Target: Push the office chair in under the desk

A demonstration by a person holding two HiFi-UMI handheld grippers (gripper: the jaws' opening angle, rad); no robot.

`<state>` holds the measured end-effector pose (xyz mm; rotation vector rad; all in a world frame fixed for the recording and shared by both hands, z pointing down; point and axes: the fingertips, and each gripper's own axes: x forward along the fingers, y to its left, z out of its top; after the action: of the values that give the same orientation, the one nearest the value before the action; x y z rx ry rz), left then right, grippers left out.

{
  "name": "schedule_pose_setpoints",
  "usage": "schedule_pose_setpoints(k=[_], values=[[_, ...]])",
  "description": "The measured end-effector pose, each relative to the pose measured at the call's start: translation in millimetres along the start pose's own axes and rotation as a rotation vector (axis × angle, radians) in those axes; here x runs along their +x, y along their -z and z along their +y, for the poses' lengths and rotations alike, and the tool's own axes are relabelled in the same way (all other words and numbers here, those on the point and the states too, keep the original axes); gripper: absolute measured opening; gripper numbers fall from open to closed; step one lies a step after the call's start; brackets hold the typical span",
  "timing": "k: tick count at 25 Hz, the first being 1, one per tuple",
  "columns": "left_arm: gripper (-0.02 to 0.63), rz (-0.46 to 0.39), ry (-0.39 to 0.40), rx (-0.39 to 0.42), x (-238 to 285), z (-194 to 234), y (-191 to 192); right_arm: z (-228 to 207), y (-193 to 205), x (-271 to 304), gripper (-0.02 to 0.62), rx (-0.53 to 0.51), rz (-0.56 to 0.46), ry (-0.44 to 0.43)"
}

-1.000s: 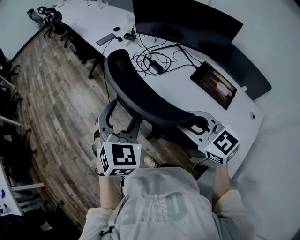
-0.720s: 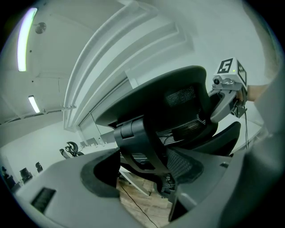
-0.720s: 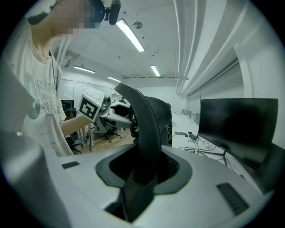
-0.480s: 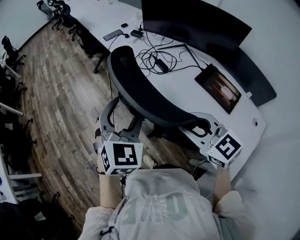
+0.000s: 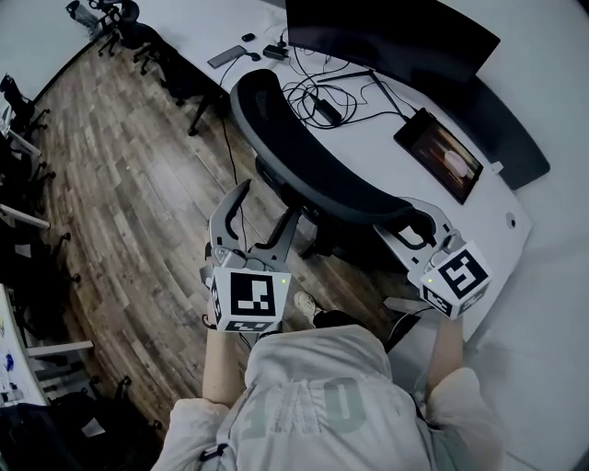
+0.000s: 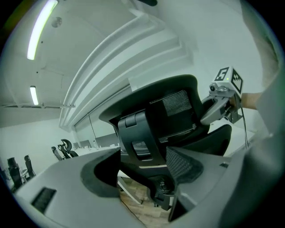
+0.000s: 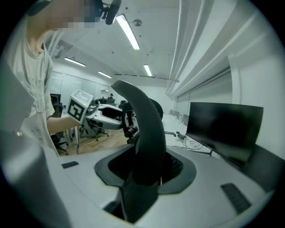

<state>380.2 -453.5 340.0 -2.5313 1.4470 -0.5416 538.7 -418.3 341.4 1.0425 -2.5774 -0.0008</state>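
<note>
At the far left we see the wooden floor (image 5: 129, 202), with a few spare chairs (image 5: 120, 23) parked along its upper edge. Moving in, our left gripper (image 5: 269, 204) hovers above the boards just beside the office chair (image 5: 304, 152). Its jaws stand wide apart with nothing clamped, and in the left gripper view the chair's back support and column show ahead through the gap, untouched by either pad. The office chair sits with its curved backrest right up against the edge of the desk (image 5: 386, 175). Its seat is mostly out of sight beneath the desktop, and only part of its base shows on the floor below. On the desk behind the backrest we see a phone (image 5: 226, 57) toward the far corner and a tangle of cables (image 5: 317, 97). Further along are a dark monitor (image 5: 386, 37) and a tablet (image 5: 440, 155) lying flat with its screen lit. At the right, our right gripper (image 5: 416, 228) straddles the right end of the backrest. The rim stands between its jaws, which have just been opening. In the right gripper view the grip looks slack, and we see no pad pressing on the rim.
</note>
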Motion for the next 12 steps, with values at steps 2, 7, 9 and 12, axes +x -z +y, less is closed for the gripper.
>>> schedule_pose_setpoints(k=[2,7,9,12], values=[[0.328,0.001,0.025,0.031,-11,0,4,-3,4,-2,0.151,0.018,0.037,0.085],[0.328,-0.054,0.074,0.050,-37,13,-1,-11,10,-11,0.205,0.057,0.081,0.311],[0.328,-0.071,0.091,0.054,-46,19,-1,-13,4,-24,0.217,0.065,0.048,0.420],[0.328,-0.088,0.107,0.063,-58,26,2,-1,-12,-46,0.251,0.064,-0.049,0.538]])
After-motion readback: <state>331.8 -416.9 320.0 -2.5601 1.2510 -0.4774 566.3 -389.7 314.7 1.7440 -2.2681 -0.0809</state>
